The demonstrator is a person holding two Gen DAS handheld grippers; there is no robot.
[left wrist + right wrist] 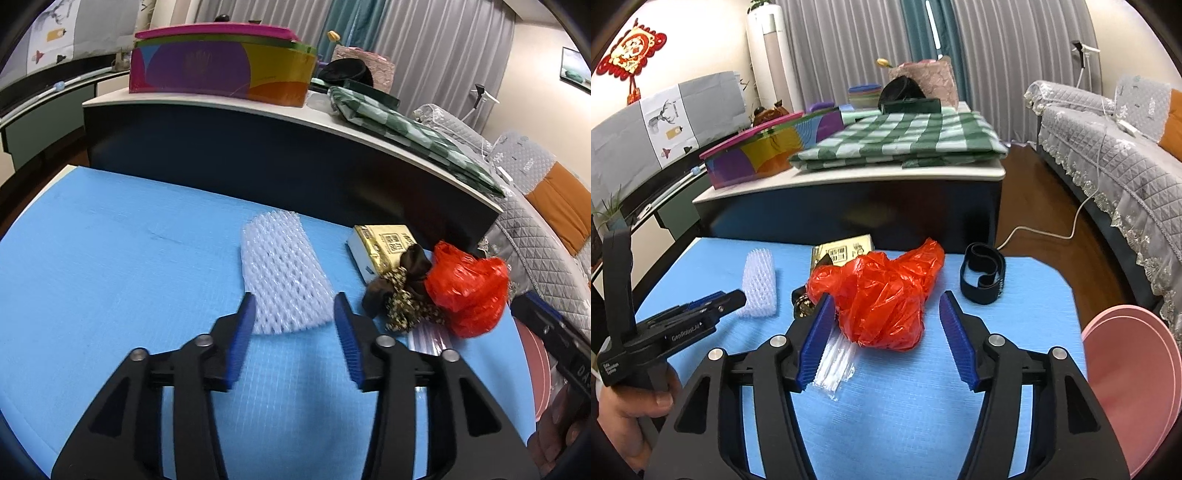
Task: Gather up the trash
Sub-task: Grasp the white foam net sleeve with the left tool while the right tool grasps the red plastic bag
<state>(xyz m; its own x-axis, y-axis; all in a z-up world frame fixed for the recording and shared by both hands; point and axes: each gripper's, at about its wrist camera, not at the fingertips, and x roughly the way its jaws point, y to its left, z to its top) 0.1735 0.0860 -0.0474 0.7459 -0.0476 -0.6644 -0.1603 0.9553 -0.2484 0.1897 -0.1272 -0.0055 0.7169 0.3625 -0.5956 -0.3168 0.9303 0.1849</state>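
A white foam net sleeve (282, 273) lies on the blue mat (110, 258). Its near end sits between the blue pads of my left gripper (295, 306), which is open and not pressing on it. A crumpled red plastic bag (882, 295) rests mid-mat, its near part between the open jaws of my right gripper (886, 306), pads apart from it. Beside the bag lie a gold box (386, 245), a brown patterned fabric scrunchie (402, 291) and a clear plastic wrapper (836, 363). The left gripper (727, 299) also shows in the right wrist view, next to the foam sleeve (759, 284).
A black elastic band (982, 275) lies at the mat's far right. A pink bin (1134, 384) stands off the right edge. Behind the mat rises a dark cabinet (849, 210) bearing a green checked cloth (905, 140) and a colourful box (221, 70). A grey sofa (1108, 147) is at the right.
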